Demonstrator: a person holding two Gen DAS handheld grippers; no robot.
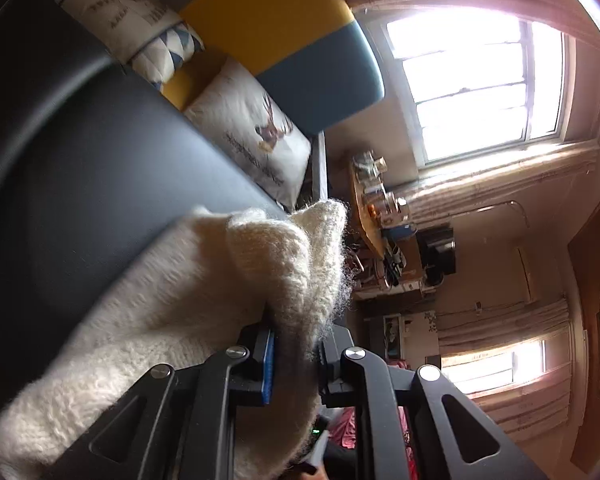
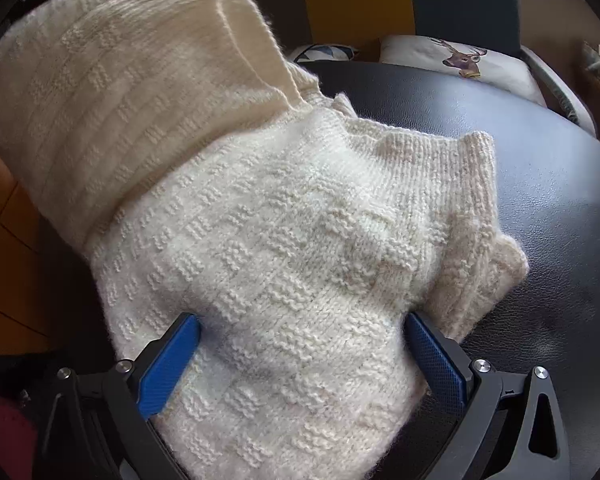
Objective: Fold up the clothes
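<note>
A cream knitted sweater (image 2: 284, 240) is lying spread over a black leather-textured bench (image 2: 540, 200), its ribbed collar (image 2: 440, 148) pointing toward the far side and one part of the knit being lifted up and away at the upper left of the right wrist view. The right gripper (image 2: 300, 356) is sitting low over the near part of the garment with its blue-padded fingers (image 2: 168, 364) standing wide apart, the knit lying between them and touching both pads without being pinched. In the left wrist view, which is turned on its side, the left gripper (image 1: 294, 360) is clamping a fold of the same sweater (image 1: 188, 300): its fingers (image 1: 267, 364) are drawn close together with the fuzzy fabric squeezed between them and bunching up beyond the tips. The rest of the knit is trailing down from that grip onto the dark bench (image 1: 100, 160). Beyond the bench, a white cushion with a deer print (image 1: 256, 132) is resting against a yellow and teal backrest (image 1: 284, 32). Bright windows (image 1: 476, 84) with curtains are showing behind, beside a cluttered wooden shelf (image 1: 376, 208).
</note>
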